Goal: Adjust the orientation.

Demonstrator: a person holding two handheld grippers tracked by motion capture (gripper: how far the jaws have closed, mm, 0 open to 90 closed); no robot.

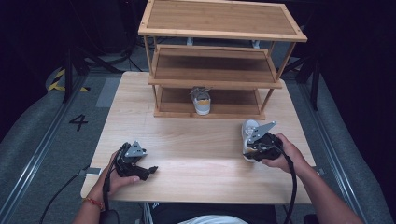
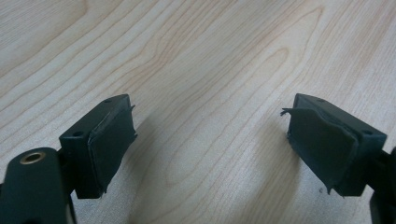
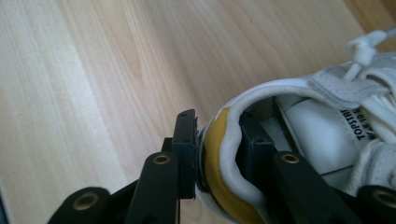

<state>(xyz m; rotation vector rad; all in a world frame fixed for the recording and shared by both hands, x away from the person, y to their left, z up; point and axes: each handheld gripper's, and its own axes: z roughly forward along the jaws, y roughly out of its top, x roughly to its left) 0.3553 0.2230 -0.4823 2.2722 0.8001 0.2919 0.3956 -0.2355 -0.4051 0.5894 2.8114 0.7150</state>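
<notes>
Shoe [image 1: 202, 101] no. 1 already on rack [image 1: 210, 112]; right gripper [image 3: 218, 154] pinches 2nd shoe's [image 3: 327, 135] heel, left gripper [image 2: 210, 140] spread, idle.

Light wooden table [image 1: 196, 154], pale grain, set on a grey floor [image 1: 28, 140] marked "4" to its left. At the far edge stands a three-tier wooden shelf rack [image 1: 219, 23]. One white shoe with a yellow heel patch [image 1: 201, 101] sits on the rack's lowest tier, near the middle. A second white shoe [image 1: 248, 133] lies on the tabletop at right, near the rack's right foot. Near-left tabletop is bare wood.
</notes>
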